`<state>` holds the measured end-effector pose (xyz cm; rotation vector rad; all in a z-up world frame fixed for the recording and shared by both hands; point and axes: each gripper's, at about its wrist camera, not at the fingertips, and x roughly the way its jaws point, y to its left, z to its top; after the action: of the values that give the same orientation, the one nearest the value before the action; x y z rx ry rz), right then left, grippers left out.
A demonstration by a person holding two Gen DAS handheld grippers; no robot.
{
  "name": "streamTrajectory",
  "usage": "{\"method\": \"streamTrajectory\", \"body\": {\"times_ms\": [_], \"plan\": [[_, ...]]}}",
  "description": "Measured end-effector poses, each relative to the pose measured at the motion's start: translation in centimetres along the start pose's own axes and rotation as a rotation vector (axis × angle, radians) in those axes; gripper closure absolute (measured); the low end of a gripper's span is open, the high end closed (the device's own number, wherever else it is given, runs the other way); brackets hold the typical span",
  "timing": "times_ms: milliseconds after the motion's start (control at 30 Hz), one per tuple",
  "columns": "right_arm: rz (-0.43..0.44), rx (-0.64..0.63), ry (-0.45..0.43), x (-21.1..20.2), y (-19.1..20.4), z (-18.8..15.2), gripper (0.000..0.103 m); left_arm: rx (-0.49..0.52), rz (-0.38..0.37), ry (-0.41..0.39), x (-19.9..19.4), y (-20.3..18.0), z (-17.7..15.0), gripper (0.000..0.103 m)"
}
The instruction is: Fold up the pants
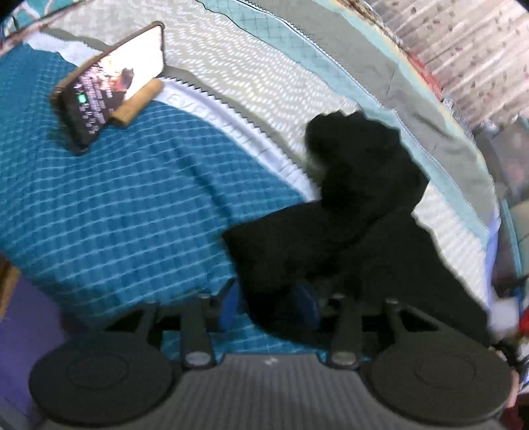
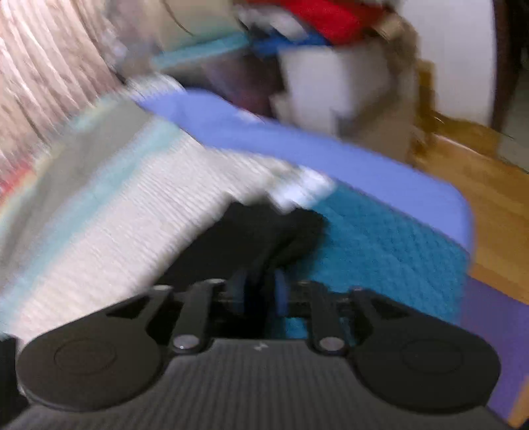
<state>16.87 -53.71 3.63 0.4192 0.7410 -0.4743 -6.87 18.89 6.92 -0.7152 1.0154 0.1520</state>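
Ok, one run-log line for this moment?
pants: black pants bunched on bedspread | left claw: open, cloth between pads | right claw: open

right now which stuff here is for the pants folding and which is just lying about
For the job:
- black pants
- left gripper, fabric between its fingers
- right gripper

Just lying about:
- phone, propped on a wooden stand
- teal bedspread
- clothes pile

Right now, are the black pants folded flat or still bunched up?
Bunched up. The black pants lie in a rumpled heap on the bedspread, one end humped up, with no neat edges.
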Motion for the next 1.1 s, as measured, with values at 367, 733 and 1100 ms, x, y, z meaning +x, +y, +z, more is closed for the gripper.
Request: {"method": "streamTrajectory", "body": {"times_ms": [367,733,1100], "plan": [[0.161,-0.086,-0.172,-5.7,5.1,0.2,0.045,0.084,-0.044,-0.206,0.2,-1.7,7.5,0.035],[0.625,-0.45,0.164,0.6,30.7,-4.6,0.045,0.127,-0.059,-0.046,15.8,-8.4,13.2,0.08],[0.789,-0.631,0.203,0.9,45.9,-8.5,0.045,0.27,-0.268,-0.156,1.1,-0.8,3.5,0.086]]}}
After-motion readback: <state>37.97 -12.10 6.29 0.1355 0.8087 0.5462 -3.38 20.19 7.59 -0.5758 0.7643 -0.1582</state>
